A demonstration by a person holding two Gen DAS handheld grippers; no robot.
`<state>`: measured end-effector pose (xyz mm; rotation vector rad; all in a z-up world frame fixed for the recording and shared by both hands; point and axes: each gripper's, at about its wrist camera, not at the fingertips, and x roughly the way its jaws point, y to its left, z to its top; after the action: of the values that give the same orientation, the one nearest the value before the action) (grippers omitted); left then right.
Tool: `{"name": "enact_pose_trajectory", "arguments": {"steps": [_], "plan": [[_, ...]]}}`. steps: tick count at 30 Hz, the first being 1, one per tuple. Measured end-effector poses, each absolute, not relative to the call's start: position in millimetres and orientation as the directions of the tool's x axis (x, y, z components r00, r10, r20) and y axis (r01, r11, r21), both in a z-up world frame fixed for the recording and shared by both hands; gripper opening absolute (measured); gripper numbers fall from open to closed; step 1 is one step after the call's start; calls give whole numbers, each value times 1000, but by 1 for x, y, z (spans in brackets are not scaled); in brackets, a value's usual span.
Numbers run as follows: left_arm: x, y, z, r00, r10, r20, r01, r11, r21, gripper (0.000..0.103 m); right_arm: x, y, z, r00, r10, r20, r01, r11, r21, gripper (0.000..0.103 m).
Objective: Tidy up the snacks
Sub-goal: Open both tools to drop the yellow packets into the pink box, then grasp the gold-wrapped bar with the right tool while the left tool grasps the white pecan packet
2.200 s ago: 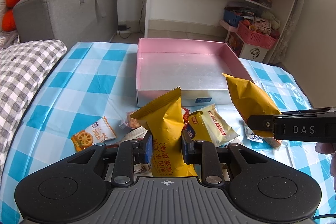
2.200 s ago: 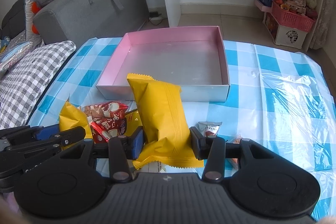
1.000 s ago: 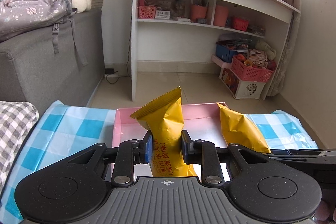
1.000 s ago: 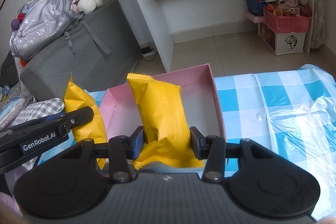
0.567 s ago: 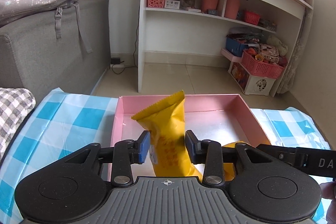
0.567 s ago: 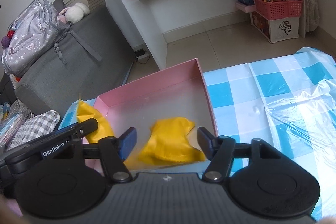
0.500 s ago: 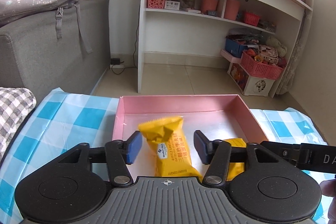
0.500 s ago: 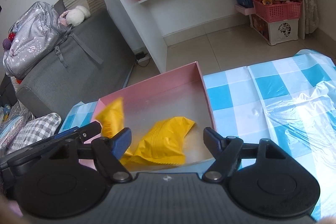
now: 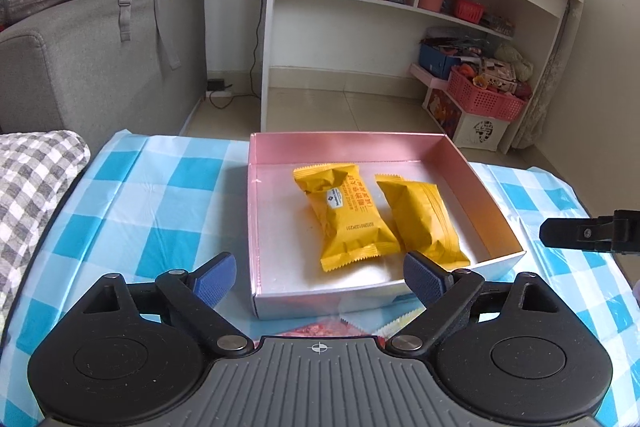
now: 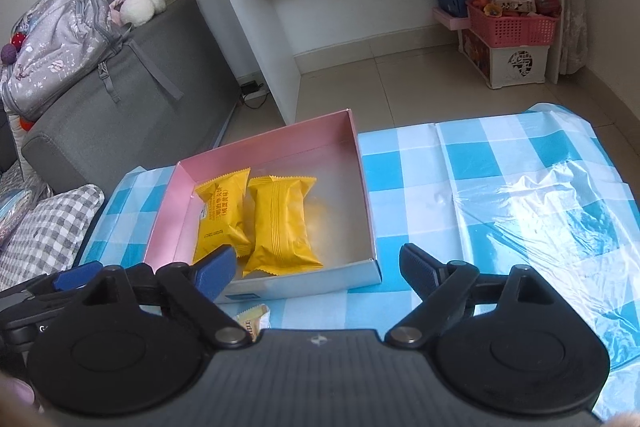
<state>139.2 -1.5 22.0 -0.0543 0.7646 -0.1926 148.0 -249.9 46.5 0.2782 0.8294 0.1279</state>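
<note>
Two yellow snack packets lie side by side inside the pink box (image 9: pixel 256 227): one with printed text (image 9: pixel 344 211) on the left, a plain-backed one (image 9: pixel 420 223) on the right. In the right wrist view they are the printed packet (image 10: pixel 220 215) and the plain packet (image 10: pixel 280 223) in the box (image 10: pixel 366 187). My left gripper (image 9: pixel 320 279) is open and empty above the box's near edge. My right gripper (image 10: pixel 316 271) is open and empty, also at the near edge. The right gripper's finger (image 9: pixel 580 235) shows at the left view's right side.
The box sits on a blue-and-white checked tablecloth (image 9: pixel 160 195). More snack packets (image 9: pixel 332 329) lie on the cloth just under the grippers, one small one (image 10: pixel 252 319) in the right view. A grey sofa (image 9: pixel 100 47) stands left, a white shelf unit (image 9: pixel 400 7) behind.
Both grippers carried a yellow packet from the table over the pink box, opened, and the two packets dropped in and settled flat. Both grippers have since opened wider and pulled back a little.
</note>
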Motion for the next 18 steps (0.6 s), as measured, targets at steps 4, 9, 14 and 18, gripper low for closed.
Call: {"name": "enact_pose_trajectory", "arguments": {"steps": [4,9,14,18], "plan": [[124,9,19,688,-186,-702,172,981,-91,96,134,-248,52,665,223,-713,-45,965,260,93],[105,24,14,667,-175,-724,188,980,-64,97,112,-242,52,645,205,-736,-99,978,186,96],[86,44,4,637,-169,-752,179,981,-68,97,93,-240,49,599,218,-770,-130,976,175,96],[75,56,-4,607,-175,-775,163,982,-94,97,85,-241,45,563,235,-793,-112,972,208,96]]}}
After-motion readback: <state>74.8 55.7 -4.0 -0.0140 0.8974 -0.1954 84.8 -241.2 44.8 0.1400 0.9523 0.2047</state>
